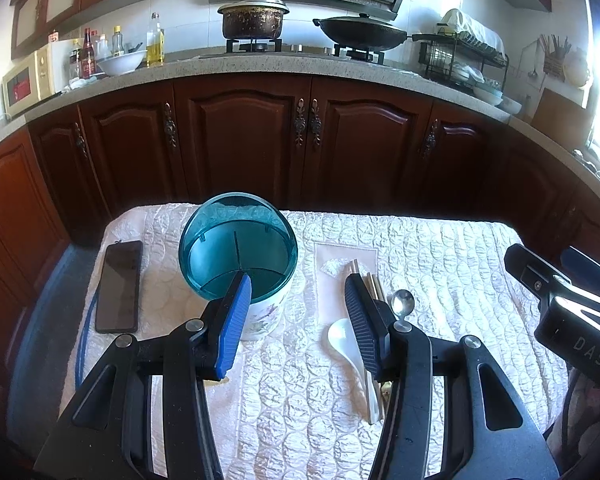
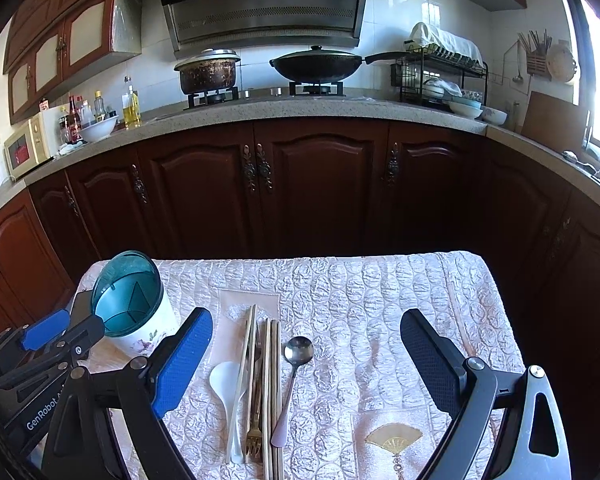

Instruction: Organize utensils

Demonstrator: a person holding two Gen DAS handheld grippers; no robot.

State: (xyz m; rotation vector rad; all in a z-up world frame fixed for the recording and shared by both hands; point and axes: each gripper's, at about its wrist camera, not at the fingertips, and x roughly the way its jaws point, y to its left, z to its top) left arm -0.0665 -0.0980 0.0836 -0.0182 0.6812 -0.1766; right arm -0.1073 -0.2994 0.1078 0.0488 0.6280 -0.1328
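Observation:
A white utensil holder with a teal divided insert (image 1: 238, 258) stands on the quilted table; it also shows at the left of the right wrist view (image 2: 134, 302). Beside it lie a white soup spoon (image 2: 225, 378), several chopsticks (image 2: 274, 380), a gold fork (image 2: 255, 436) and a metal spoon (image 2: 298, 350). My left gripper (image 1: 298, 320) is open and empty, between the holder and the utensils. My right gripper (image 2: 306, 356) is open and empty, above the utensils. In the left wrist view the white spoon (image 1: 342, 340) and metal spoon (image 1: 403, 303) show beside my right finger.
A black phone (image 1: 118, 286) lies left of the holder. The table (image 2: 400, 292) has a cream quilted cloth. Dark wooden cabinets (image 2: 300, 188) stand behind it, with a pot (image 2: 208, 70), a wok (image 2: 320, 64) and a dish rack (image 2: 440, 76) on the counter.

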